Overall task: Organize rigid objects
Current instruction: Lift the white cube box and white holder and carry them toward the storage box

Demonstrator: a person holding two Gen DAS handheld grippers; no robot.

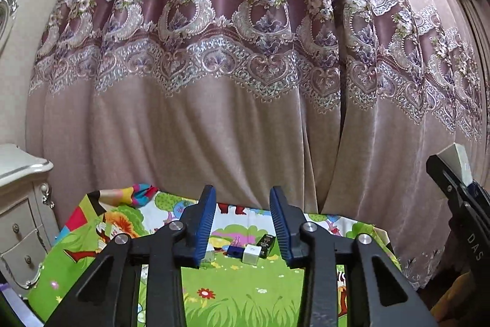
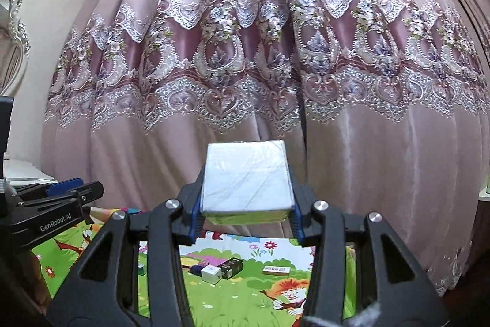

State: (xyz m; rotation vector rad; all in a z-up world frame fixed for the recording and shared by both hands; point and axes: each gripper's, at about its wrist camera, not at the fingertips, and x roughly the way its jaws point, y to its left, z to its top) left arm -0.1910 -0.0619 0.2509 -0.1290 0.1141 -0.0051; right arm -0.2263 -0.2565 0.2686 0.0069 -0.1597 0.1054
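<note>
Holding a white box (image 2: 246, 178) clamped in our right tool (image 2: 245, 204), we keep our left tool (image 1: 242, 222) parted and empty above the cartoon mat (image 1: 239, 290).

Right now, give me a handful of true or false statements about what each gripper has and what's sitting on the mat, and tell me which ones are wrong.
1. The right gripper is clamped on a white wrapped box. True.
2. The left gripper holds a small blue block. False: nothing is between its fingers; the blue block lies on the mat beyond them.
3. The white cube sits between the blue block and a black box. True.
4. The play mat is plain grey. False: it is a bright cartoon print, mostly green.
5. A pink lace-trimmed curtain hangs behind the mat. True.
</note>
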